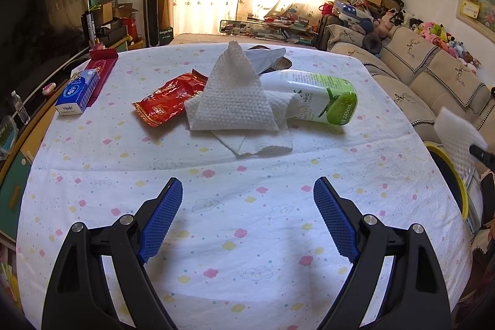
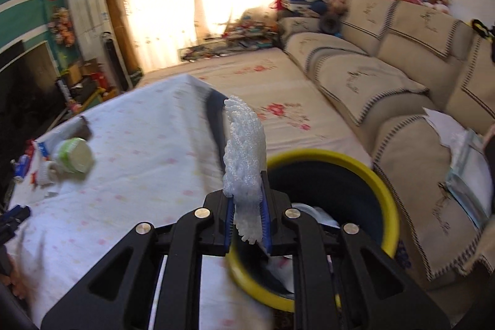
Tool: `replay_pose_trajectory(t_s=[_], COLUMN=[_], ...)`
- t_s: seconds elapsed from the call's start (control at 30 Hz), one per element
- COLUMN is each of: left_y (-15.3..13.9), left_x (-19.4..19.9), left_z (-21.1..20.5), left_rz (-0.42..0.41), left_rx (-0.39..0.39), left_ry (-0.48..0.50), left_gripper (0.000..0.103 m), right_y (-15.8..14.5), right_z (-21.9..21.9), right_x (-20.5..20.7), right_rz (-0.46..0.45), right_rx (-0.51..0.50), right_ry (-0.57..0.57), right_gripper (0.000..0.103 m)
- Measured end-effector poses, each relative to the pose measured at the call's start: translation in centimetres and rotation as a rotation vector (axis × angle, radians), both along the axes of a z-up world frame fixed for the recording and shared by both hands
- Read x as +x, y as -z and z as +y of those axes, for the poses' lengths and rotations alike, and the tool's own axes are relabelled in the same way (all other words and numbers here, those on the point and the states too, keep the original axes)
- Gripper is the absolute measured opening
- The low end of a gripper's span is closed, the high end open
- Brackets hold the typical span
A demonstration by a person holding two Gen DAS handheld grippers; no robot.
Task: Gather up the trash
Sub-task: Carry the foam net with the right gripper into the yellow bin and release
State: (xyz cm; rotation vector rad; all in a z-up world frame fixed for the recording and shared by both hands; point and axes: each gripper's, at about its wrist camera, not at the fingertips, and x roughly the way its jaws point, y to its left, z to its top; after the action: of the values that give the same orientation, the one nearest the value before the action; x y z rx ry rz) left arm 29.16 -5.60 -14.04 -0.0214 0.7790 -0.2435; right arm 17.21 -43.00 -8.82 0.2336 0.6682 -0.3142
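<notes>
In the left wrist view a white paper towel (image 1: 235,95) lies crumpled mid-table over a red snack wrapper (image 1: 168,99) and a green-and-white juice bottle (image 1: 321,96) on its side. My left gripper (image 1: 247,194) hovers open over the cloth nearer me, with nothing between its blue pads. In the right wrist view my right gripper (image 2: 247,200) is shut on a white foam sheet (image 2: 244,156), held beside the table's edge above the yellow-rimmed bin (image 2: 383,190). That foam sheet (image 1: 458,129) and the bin's rim (image 1: 461,190) also show at the far right of the left view.
A blue tissue box (image 1: 79,93) and a red box (image 1: 100,73) sit at the table's left edge. A beige sofa (image 2: 386,76) runs along the right, with papers (image 2: 454,138) on its seat. The bin holds some white trash (image 2: 312,212). A dark TV cabinet (image 1: 40,30) stands left.
</notes>
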Motion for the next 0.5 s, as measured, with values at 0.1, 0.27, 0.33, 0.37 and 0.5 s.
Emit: replay_pose_trajectory(t_s=[0.1,0.27,0.33,0.37,0.5], left_y=[0.2,0.2,0.2,0.2,0.2], left_x=[0.1,0.1,0.1,0.1,0.1], left_z=[0.0,-0.1,-0.1,-0.1,-0.1], left_rz=[0.005,0.007,0.007,0.007,0.007], left_rx=[0.003,0.005,0.005,0.005,0.006], left_ry=[0.001,0.001,0.001,0.001,0.001], left_gripper=[0.086,0.086,0.086,0.086,0.086], right_y=[1.7,3.6,4.2,4.4,4.7], right_z=[-1.9,-3.6,-3.9,-4.1,-4.2], right_x=[-0.7,-1.2,-1.2,-1.2,-1.3], right_rz=[0.041,0.091,0.116,0.127,0.128], right_rx=[-0.009,-0.052,-0.076,-0.08,-0.094], right_ry=[0.063,0.142,0.173,0.182,0.19], right_gripper=[0.015,0.015,0.025,0.038,0.047])
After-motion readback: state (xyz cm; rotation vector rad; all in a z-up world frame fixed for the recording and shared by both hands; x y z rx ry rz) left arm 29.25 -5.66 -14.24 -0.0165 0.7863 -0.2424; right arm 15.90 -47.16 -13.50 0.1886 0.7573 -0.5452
